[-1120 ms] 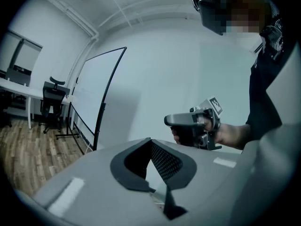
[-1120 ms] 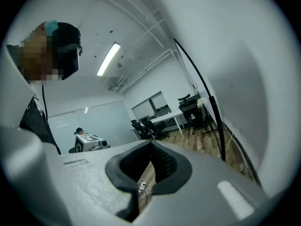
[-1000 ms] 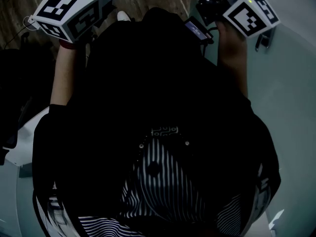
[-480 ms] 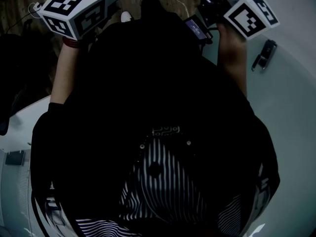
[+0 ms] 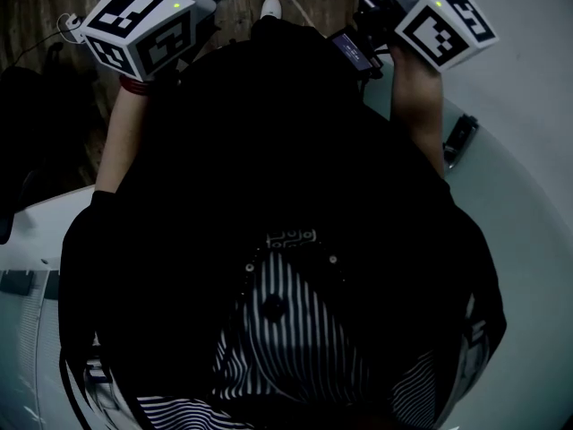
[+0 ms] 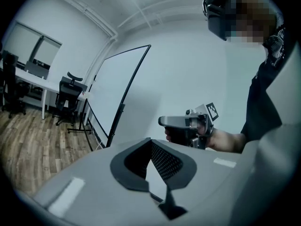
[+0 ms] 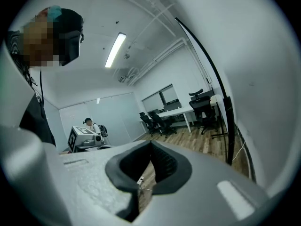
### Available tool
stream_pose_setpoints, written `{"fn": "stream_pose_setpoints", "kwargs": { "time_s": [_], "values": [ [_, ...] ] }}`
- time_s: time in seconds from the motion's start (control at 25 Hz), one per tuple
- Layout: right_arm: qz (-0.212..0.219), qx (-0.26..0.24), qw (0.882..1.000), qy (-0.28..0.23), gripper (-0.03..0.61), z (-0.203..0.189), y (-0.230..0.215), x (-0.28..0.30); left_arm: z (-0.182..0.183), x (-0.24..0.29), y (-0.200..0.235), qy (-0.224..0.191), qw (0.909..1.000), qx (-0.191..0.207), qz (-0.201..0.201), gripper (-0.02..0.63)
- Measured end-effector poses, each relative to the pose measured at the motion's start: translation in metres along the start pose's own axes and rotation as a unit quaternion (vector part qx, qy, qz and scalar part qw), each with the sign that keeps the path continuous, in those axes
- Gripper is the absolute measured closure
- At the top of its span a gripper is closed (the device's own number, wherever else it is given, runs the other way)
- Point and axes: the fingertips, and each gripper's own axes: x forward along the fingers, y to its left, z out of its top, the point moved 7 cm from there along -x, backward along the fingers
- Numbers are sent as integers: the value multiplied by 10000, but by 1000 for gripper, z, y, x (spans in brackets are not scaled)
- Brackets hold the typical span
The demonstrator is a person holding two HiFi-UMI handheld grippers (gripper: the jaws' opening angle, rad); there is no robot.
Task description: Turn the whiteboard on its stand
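Observation:
The whiteboard (image 6: 117, 91) stands tilted on its dark-framed stand, ahead and to the left in the left gripper view. In the right gripper view the whiteboard (image 7: 244, 69) fills the right side, very near. My left gripper (image 6: 150, 142) is shut with nothing in it and is apart from the board. My right gripper (image 7: 151, 145) is shut and empty too, beside the board's dark edge (image 7: 207, 65). In the head view only their marker cubes show, the left cube (image 5: 141, 27) and the right cube (image 5: 445, 30), held up in front of my dark jacket.
Office chairs (image 6: 70, 95) and a white desk (image 6: 33, 79) stand on the wood floor behind the board. More chairs and desks (image 7: 178, 112) line the far wall, where a person (image 7: 91, 126) stands. A small dark object (image 5: 459, 140) lies on a pale surface at my right.
The head view has shifted a little: the small dark object at the right has slid down and left in it. Both marker cubes stay near the top edge.

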Motion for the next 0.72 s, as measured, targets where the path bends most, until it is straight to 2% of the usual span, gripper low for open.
{"fn": "stream_pose_setpoints", "kwargs": {
  "time_s": [0.24, 0.52, 0.72],
  "values": [
    [81, -65, 9999, -59, 578, 5, 5, 6, 5, 4, -3, 6, 9997, 236, 20, 612],
    [205, -701, 9960, 512, 578, -10, 15, 17, 2, -2, -3, -71, 9995, 39, 317, 612],
    [395, -839, 9940, 576, 578, -8, 19, 20, 11, -4, 1, -182, 9987, 83, 479, 611]
  ]
}}
